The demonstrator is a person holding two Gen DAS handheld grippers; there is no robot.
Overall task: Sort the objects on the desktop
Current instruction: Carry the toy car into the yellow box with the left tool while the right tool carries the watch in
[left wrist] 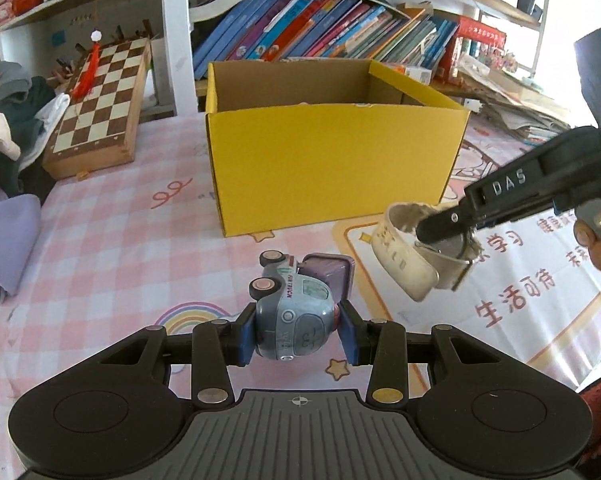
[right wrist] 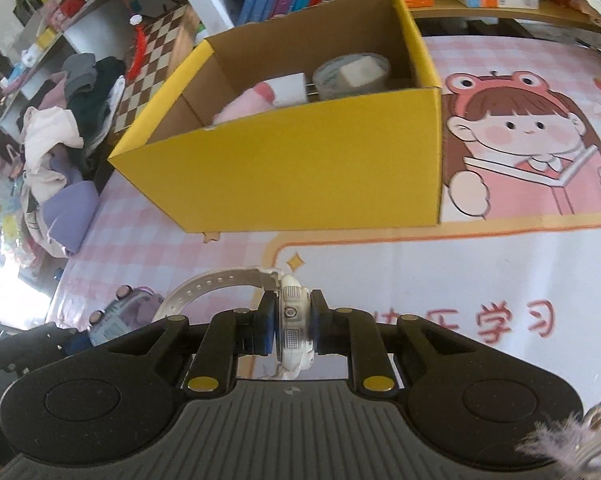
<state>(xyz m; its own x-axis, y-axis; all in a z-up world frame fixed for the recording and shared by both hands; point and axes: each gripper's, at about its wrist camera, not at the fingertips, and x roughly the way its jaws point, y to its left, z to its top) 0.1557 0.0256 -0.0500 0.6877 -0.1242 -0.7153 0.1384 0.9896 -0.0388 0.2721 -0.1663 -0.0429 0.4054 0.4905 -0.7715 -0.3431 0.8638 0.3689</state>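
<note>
My left gripper is shut on a grey-blue toy truck that lies tipped on its side, its purple rear pointing at the box. My right gripper is shut on a white wristwatch with its strap curling to the left; it is held above the mat. The watch and the right gripper also show in the left wrist view. The open yellow cardboard box stands ahead; in the right wrist view the box holds a tape roll, a white block and something pink.
A chessboard box leans at the left of the box. A pile of clothes and a purple cloth lie at the table's left edge. Shelves of books stand behind the box. A pink cartoon mat covers the table.
</note>
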